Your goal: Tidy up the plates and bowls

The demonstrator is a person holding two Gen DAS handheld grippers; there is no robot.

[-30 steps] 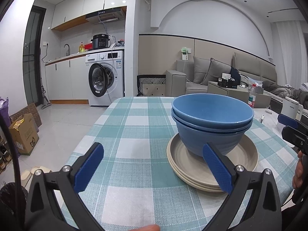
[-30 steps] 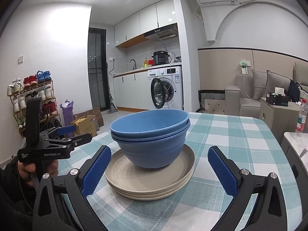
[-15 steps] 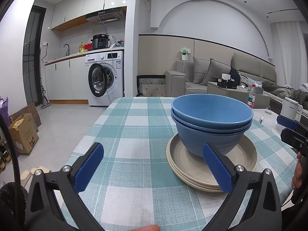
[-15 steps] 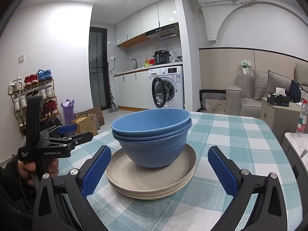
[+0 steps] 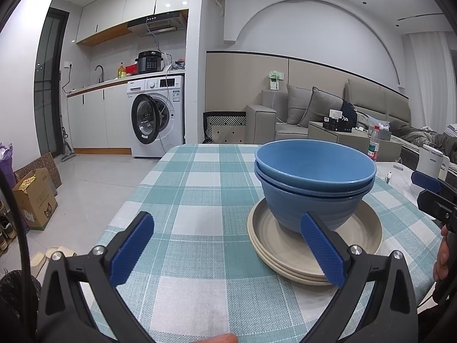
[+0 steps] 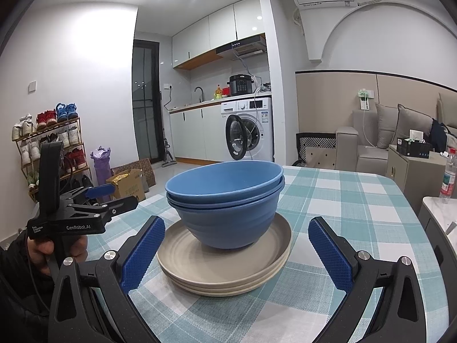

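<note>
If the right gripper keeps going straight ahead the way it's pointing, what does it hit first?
Most likely the stacked beige plates, then the blue bowls on them. The right gripper is open, and the stack sits centred between its fingers.

The left tongs (image 5: 227, 247) are sitting wide open over the checked desk (image 5: 200, 188), holding nothing. Two blue bowls (image 5: 314, 183) are sitting one inside the other on a pile of tan plates (image 5: 285, 248), just past the right finger (image 5: 321, 253). The right tongs (image 5: 434, 191) are peeking in far to the right.
</note>
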